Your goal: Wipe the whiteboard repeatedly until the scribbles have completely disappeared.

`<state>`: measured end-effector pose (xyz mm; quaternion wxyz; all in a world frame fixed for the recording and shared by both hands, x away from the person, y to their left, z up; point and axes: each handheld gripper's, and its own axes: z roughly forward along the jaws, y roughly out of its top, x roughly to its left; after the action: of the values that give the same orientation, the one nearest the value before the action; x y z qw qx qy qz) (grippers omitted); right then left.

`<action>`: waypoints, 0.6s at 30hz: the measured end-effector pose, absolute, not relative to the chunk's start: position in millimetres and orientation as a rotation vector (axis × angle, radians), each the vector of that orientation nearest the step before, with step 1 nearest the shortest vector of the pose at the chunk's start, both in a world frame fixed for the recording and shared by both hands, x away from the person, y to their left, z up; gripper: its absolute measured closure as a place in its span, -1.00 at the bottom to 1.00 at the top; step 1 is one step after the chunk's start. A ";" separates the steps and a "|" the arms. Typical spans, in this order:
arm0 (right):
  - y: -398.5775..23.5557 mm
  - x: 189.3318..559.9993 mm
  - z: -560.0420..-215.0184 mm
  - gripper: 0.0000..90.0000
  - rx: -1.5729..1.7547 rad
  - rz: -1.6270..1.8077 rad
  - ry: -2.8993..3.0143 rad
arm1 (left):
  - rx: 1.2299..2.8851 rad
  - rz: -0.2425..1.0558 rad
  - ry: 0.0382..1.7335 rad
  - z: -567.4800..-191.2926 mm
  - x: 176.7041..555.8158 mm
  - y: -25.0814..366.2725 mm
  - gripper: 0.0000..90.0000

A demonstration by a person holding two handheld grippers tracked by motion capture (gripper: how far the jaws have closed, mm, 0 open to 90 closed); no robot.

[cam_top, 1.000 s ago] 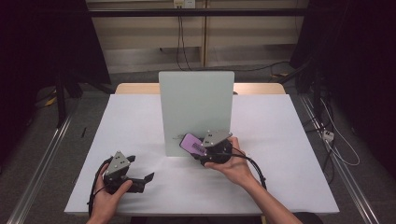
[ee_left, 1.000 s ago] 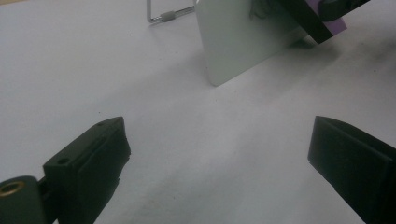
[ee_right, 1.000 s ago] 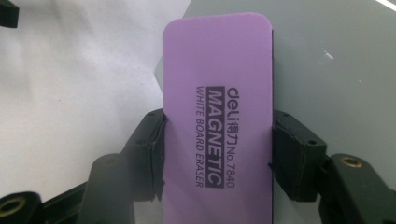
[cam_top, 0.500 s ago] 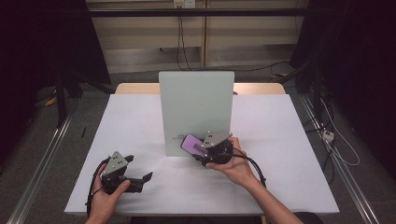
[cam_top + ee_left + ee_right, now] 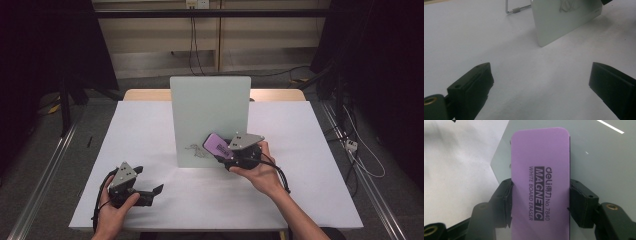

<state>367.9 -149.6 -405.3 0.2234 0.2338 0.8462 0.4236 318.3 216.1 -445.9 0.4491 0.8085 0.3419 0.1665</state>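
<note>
- Spreading wide under dim light: white table [image 5: 150, 125], dark room and cables behind, pale whiteboard [image 5: 210, 115] standing upright at table centre on a wire stand.
- Resting at near left, well apart from the board: left gripper [image 5: 150, 192], jaws gaping wide with nothing between them, bare tabletop showing through the gap in the left gripper view.
- Showing low on the board's face, left of the eraser: a small dark scribble [image 5: 196, 151].
- Clamping the purple eraser [image 5: 217, 146] across its narrow sides at the board's lower right: right gripper [image 5: 540, 200], both pads pressed onto the edges in the right gripper view, printed back facing the camera.
- Hovering just in front of the board's lower right part, near the scribble but to its right; contact between felt and board impossible to judge from these angles.
- Judging the step in hand: wiping the scribble off with the eraser.
- Doing it well: keeping the felt face flat and parallel to the board, pressing lightly so as not to tip the stand backward, sweeping leftward across the whole mark rather than dabbing, holding the grip firm to avoid twisting.
- Possibly steadying the board's left edge with the idle gripper if it starts rocking.
</note>
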 end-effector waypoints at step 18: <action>-112.4 372.2 -413.6 -0.08 0.609 1.155 2.395 | 2.011 0.417 0.833 -446.4 319.3 214.3 -0.89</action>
<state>372.2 -112.4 -413.6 0.2053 0.2185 0.8593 0.4144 319.3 214.3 -446.4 0.4463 0.8120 0.3364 0.1683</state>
